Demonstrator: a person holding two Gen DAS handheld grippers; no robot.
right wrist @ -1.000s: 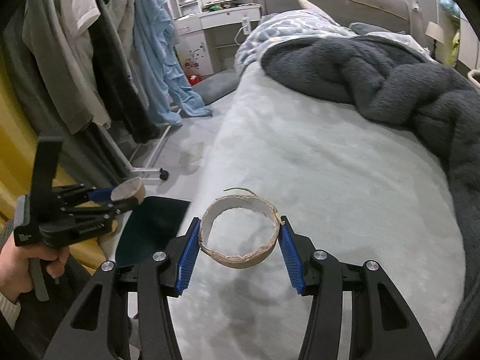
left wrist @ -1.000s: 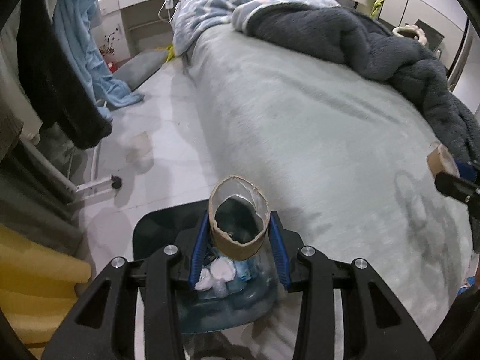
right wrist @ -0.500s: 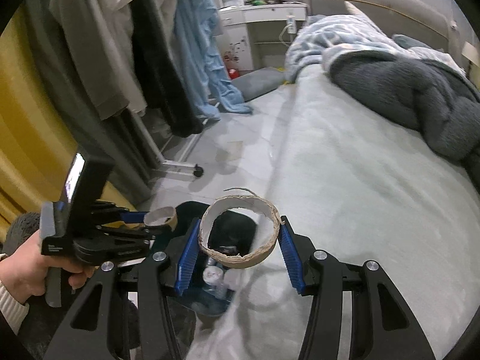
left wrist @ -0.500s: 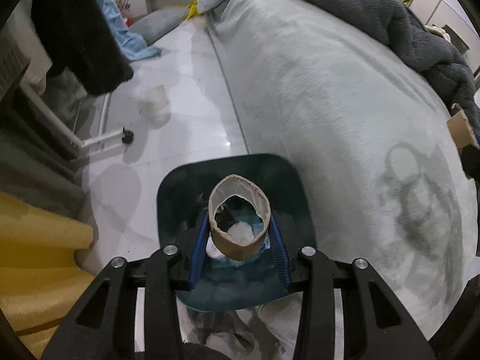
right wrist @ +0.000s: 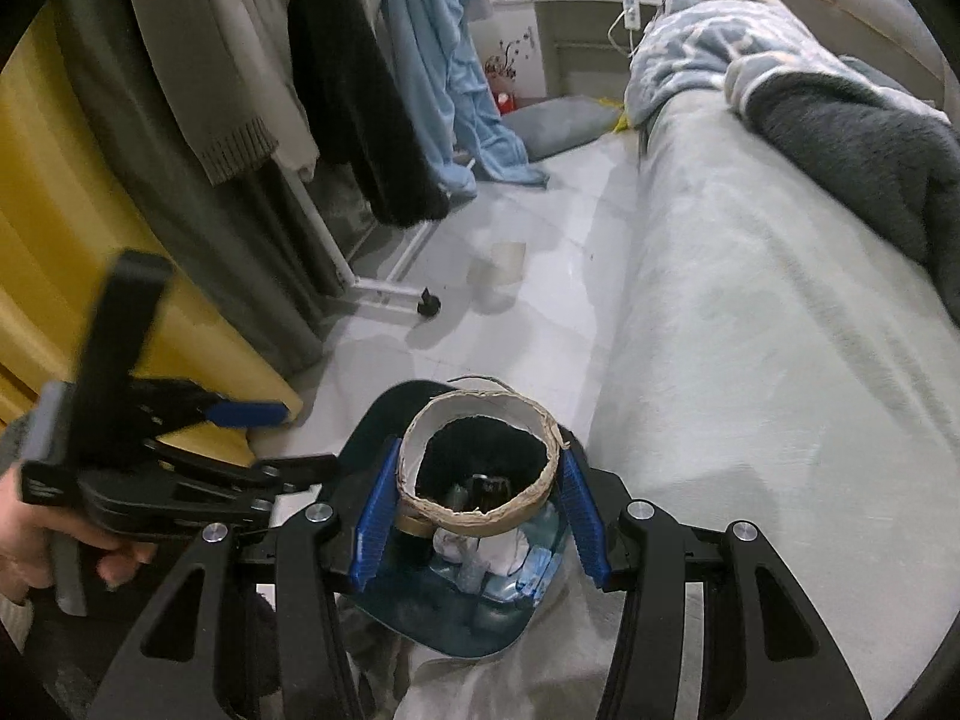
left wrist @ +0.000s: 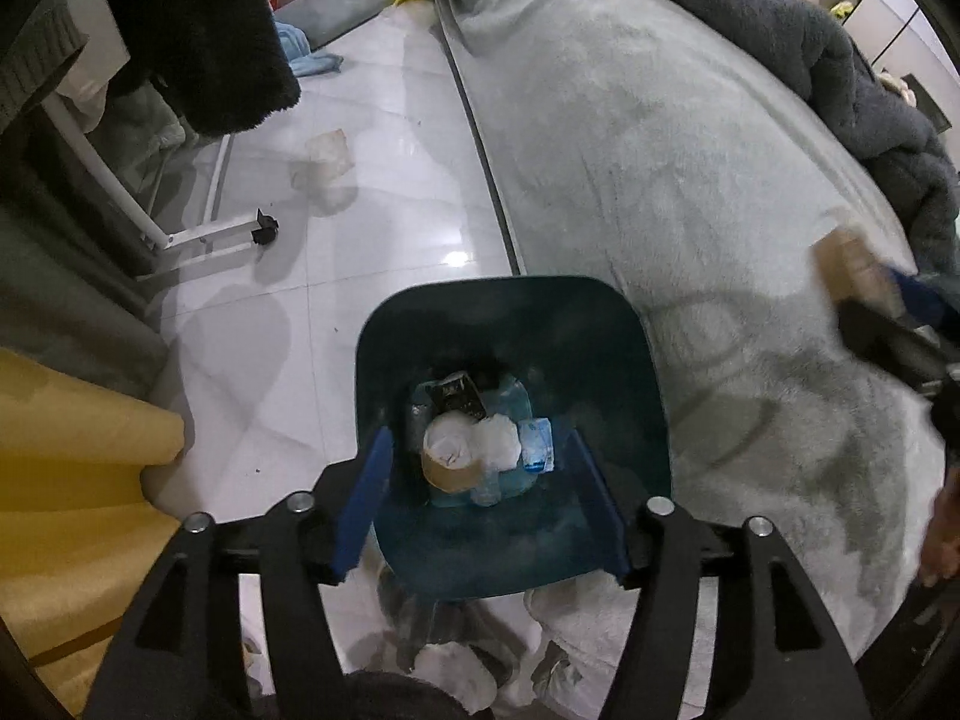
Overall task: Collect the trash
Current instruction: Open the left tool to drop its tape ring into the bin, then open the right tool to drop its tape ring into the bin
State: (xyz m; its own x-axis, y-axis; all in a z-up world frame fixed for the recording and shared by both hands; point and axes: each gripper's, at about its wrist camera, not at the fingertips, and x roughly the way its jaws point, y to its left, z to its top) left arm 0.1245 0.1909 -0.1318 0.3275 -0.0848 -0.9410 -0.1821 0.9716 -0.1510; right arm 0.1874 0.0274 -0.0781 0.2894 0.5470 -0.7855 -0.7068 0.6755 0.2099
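Right hand-held gripper (right wrist: pixel 477 510) pinching cardboard ring (right wrist: pixel 480 468), hole axis facing camera, above bin (right wrist: pixel 456 630)

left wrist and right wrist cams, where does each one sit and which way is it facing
Left wrist: on the left gripper, looking steeply down into the dark bin; its jaws are opening with nothing between them, a cardboard roll lying among the trash below; a hand at right edge.
Right wrist: on the right gripper, angled down at the bin past the wide cardboard ring it clamps; the person's other hand holds the left gripper at left.
Shared: bin, bed, floor, clothes rack.
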